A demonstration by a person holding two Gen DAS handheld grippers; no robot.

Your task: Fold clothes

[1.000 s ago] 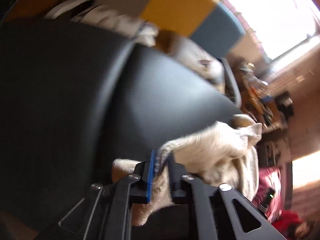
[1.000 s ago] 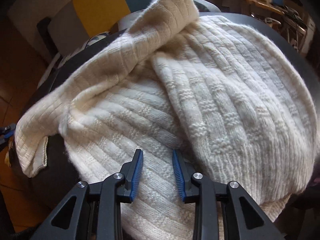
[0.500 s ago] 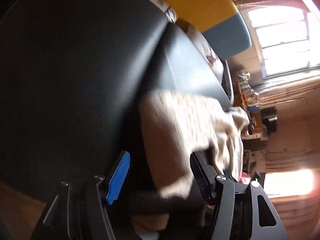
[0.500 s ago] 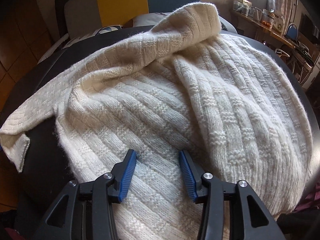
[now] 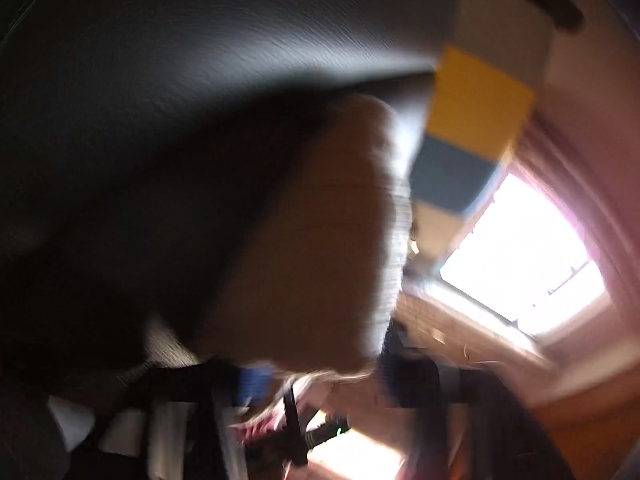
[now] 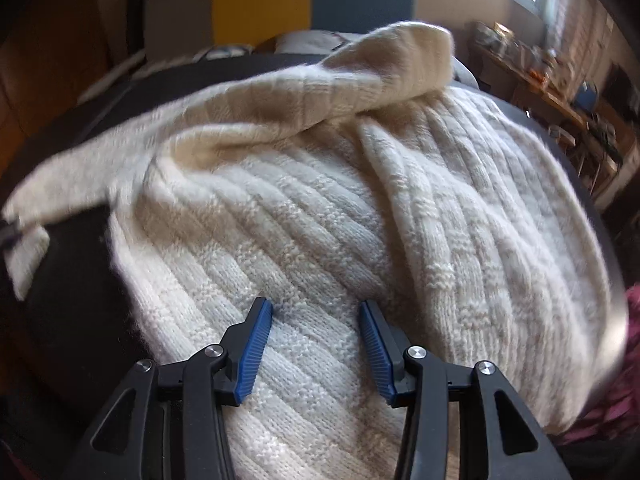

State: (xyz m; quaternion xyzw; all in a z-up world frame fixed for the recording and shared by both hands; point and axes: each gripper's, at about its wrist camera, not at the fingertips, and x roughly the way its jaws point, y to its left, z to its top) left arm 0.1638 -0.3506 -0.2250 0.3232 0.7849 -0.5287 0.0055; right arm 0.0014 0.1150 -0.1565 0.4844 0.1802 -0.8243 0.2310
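Cream ribbed knit sweater [image 6: 320,216]: we keep it spread on the dark padded seat [image 6: 60,280] for folding. Right gripper [image 6: 316,320] hovers open above its body; left gripper [image 5: 320,384], blurred, has just closed, apparently on the sleeve cuff [image 5: 304,240].

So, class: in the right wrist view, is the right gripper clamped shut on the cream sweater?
No: the right gripper stands open above the cream sweater, with a wide strip of knit showing between its blue pads.

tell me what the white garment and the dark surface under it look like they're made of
Sweater: a thick, soft knit, likely wool or a wool-like yarn; raised ribs, blocks of textured stitches and a fuzzy halo along its edges show it.
Dark surface: smooth and matte, perhaps leather or faux leather; the left wrist view shows a fine grain.
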